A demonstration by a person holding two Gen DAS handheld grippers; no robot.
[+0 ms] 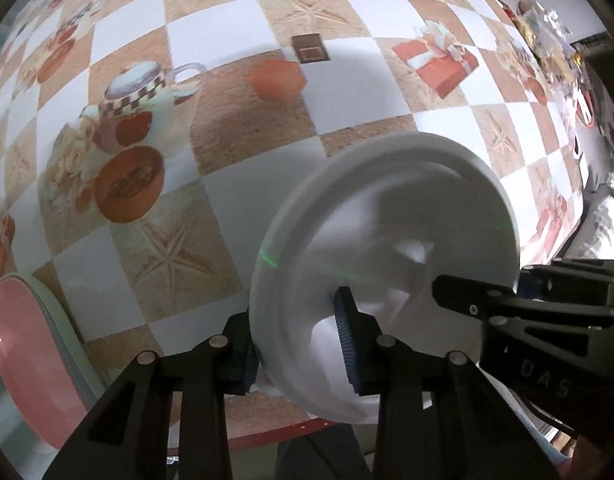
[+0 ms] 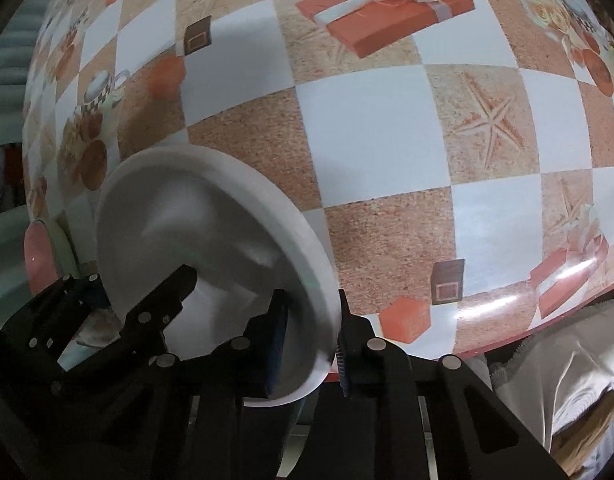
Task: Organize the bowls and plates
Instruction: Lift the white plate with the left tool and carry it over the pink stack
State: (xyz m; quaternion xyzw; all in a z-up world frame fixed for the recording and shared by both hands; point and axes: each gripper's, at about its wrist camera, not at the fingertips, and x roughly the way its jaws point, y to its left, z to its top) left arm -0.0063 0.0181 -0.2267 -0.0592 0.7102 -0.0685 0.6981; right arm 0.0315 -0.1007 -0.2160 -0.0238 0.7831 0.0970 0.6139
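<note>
The left gripper (image 1: 299,344) is clamped on the rim of a white plate (image 1: 387,240), one blue-padded finger (image 1: 347,344) inside the dish and the other under its edge. The right gripper (image 2: 307,344) pinches the opposite rim of the same plate (image 2: 195,232), its inner finger (image 2: 275,336) over the dish and its outer one outside the rim. In the left wrist view the right gripper (image 1: 479,300) enters from 3 o'clock, one finger lying over the plate. In the right wrist view the left gripper (image 2: 107,312) reaches in from 8 o'clock. The plate is tilted above the near edge of a table (image 2: 371,112) covered in a checked cloth printed with starfish and gift boxes. A pink plate (image 1: 23,356) with a pale green rim sits at 8 o'clock in the left view, well apart from the white one.
</note>
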